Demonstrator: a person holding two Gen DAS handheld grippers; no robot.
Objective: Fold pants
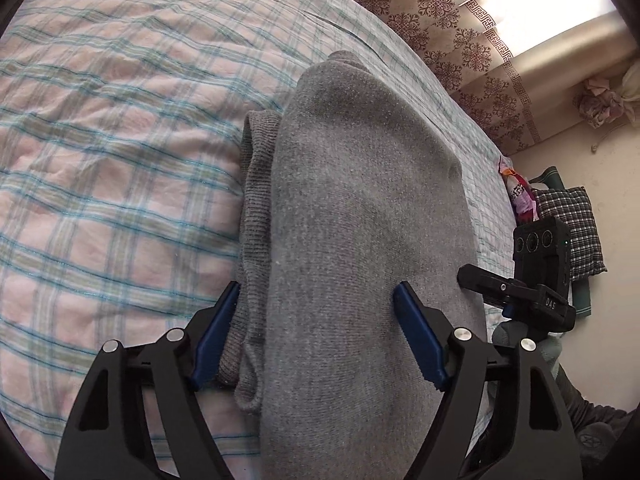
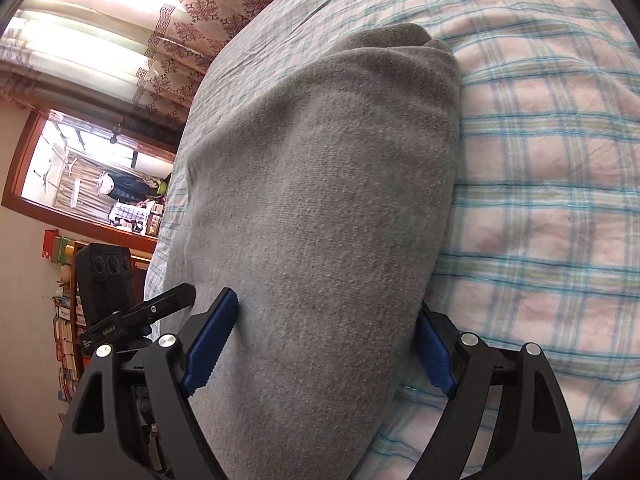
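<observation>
Grey knit pants (image 1: 360, 208) lie folded in a long thick strip on the plaid bedsheet (image 1: 100, 160), with a ribbed layer (image 1: 254, 200) sticking out along the strip's left edge. My left gripper (image 1: 316, 286) points down over the near end. Its jaws stand wide: the left pad (image 1: 220, 324) is beside the ribbed edge and the right pad (image 1: 416, 332) rests on top of the cloth. My right gripper (image 2: 326, 300) straddles the same pants (image 2: 320, 200) just as wide. Its left pad (image 2: 212, 344) lies on the cloth and its right pad (image 2: 434, 356) is partly hidden behind the strip's edge.
The black camera housing of the right tool (image 1: 540, 240) is close on the right, at the bed's edge. Patterned curtains (image 1: 460, 28) hang beyond the bed. A checked cushion (image 1: 576, 224) lies off the bed's side. A window frame (image 2: 80, 168) and bookshelves (image 2: 68, 320) stand past the other edge.
</observation>
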